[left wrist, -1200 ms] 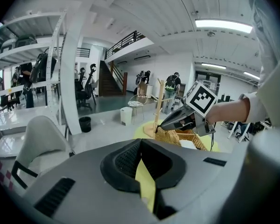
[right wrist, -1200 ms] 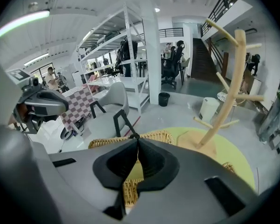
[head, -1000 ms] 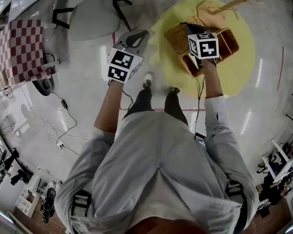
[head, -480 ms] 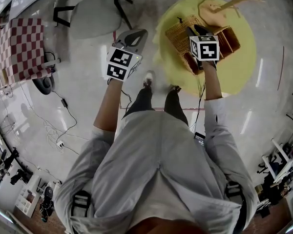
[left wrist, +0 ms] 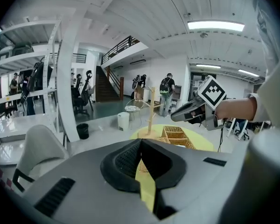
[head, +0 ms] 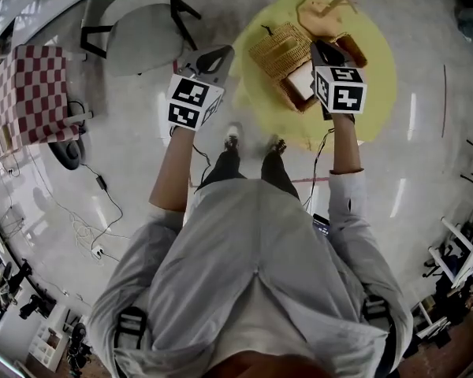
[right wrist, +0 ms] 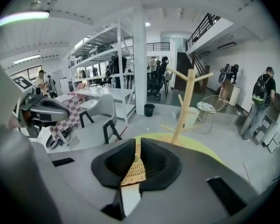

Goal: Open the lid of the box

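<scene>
Box lid (head: 277,50) open, R gripper (head: 325,51) over box (head: 299,87), angled down

Box (head: 298,87): rectangular, woven wicker, brown. You have it sitting on the round yellow mat (head: 378,77), left of the mat's middle as your head view shows it. Open; the inside shows pale.

Lid (head: 277,51): same weave, lighter tan. It is raised off the opening and tilted back on the box's left side, toward the mat's left edge. The box's right end is partly hidden from you.
</scene>
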